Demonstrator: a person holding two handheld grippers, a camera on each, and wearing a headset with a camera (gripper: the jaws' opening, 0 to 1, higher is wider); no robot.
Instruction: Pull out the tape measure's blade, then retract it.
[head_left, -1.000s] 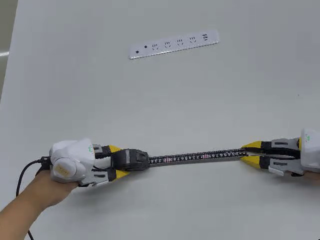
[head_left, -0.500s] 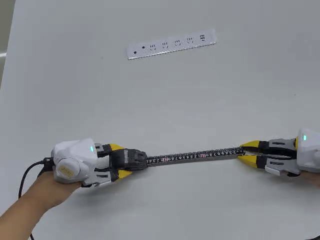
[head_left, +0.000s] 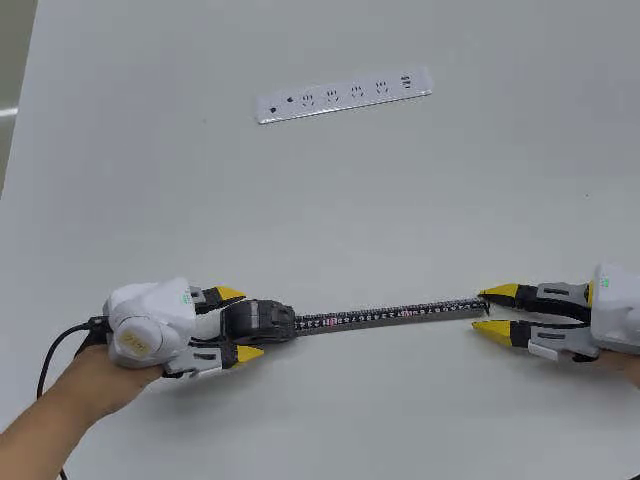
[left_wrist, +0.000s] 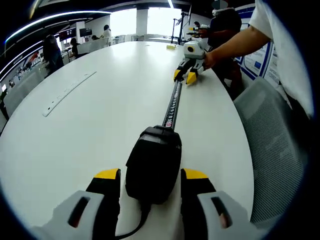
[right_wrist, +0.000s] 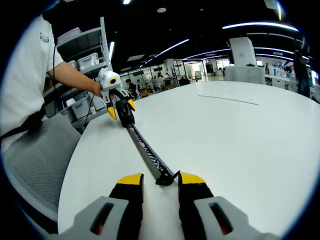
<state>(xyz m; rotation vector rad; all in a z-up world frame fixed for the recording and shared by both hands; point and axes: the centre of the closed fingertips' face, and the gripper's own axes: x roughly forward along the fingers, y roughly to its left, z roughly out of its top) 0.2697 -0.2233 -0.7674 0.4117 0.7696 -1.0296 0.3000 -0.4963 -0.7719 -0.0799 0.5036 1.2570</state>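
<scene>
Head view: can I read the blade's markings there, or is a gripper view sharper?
Head view: even light, no glare; blade sharp, digits too small. Left gripper view: fisheye curves the table; tape measure case crisp, far windows blown out. Right gripper view: markings only flecks, unreadable, near the right tool.

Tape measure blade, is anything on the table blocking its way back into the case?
Nothing visible does. The blade runs straight over bare table from the right tool to the case in the left tool; the power strip lies far off.
</scene>
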